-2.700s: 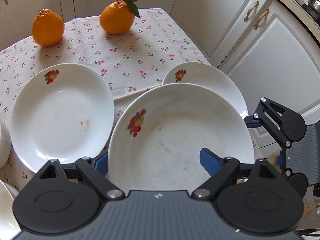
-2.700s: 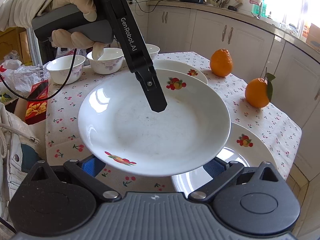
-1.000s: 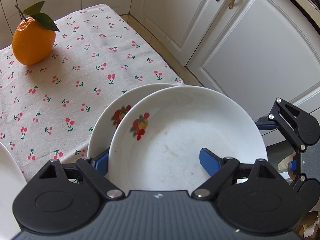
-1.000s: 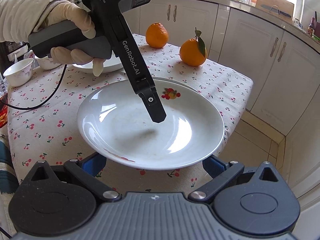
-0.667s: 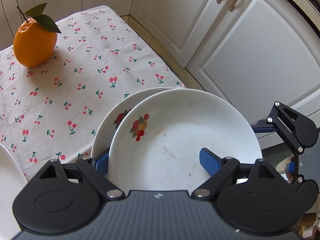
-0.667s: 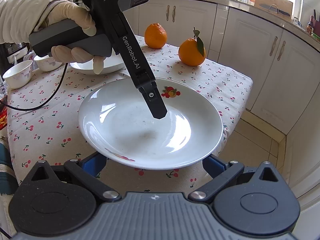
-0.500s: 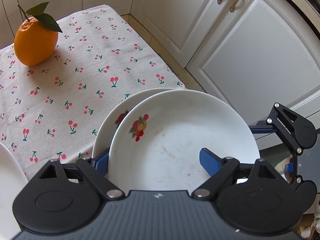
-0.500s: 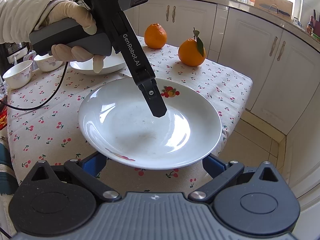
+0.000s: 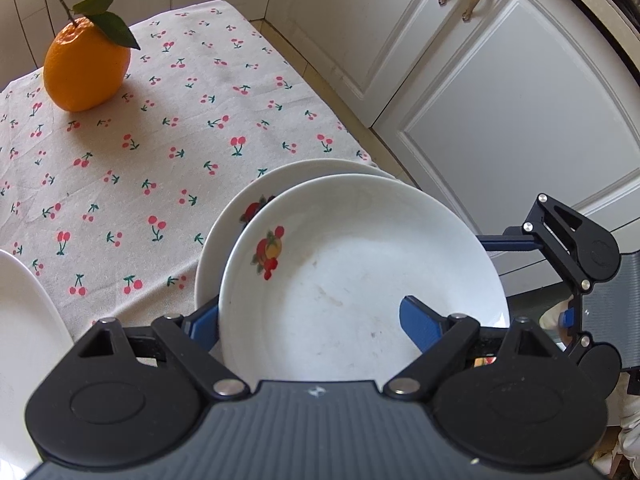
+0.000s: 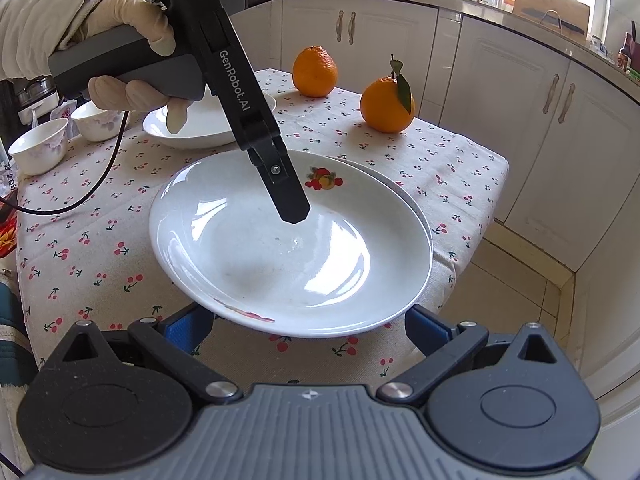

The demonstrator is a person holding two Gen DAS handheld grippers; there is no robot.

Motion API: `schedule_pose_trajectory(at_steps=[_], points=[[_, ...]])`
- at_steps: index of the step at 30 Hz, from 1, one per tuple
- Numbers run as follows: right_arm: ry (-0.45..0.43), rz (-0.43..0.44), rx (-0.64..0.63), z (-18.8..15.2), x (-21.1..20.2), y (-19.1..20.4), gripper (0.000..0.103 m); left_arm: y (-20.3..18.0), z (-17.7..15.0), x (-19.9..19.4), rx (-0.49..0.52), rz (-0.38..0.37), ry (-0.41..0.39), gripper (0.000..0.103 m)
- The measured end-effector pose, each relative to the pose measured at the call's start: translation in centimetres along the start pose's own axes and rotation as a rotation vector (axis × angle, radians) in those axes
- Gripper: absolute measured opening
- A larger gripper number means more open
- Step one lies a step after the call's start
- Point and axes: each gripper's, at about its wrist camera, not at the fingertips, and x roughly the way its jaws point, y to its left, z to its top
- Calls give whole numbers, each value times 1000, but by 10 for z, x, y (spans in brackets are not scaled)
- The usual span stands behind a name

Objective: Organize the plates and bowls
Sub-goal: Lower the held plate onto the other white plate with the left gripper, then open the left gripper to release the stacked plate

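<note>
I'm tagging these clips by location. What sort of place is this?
Most likely a home kitchen: white cabinets under a countertop, and a table with a cherry-print tablecloth holding plates and oranges.

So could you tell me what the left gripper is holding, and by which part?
The left gripper clamps the upper white plate at its rim, one finger inside, one underneath.

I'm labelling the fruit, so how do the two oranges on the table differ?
The leafy orange carries a stem and a green leaf; the bare orange has neither. In the right wrist view the bare orange sits farther back and to the left, while the leafy orange is closer and nearer the table's right edge. The bare orange narrows to a bumpy neck on top; the leafy orange looks rounder. Both are bright orange and stand on the cherry tablecloth, touching nothing else.
</note>
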Motion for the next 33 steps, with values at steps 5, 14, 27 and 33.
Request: schedule_pose_trajectory(at_steps=[5,14,27,33], points=[[-1,0,-2,0,1,0,103,-1,-4,-7,-14,4,-2,91],[2,-8,-16,2,2,5,103,0,-9,-18,-38,14,-14,91],[-29,-19,-42,9,-10,22,103,5,-23,-26,-55,36,-59,92],[-75,-47,-38,10,-23,40,103,-13,-53,-45,15,84,-192,92]])
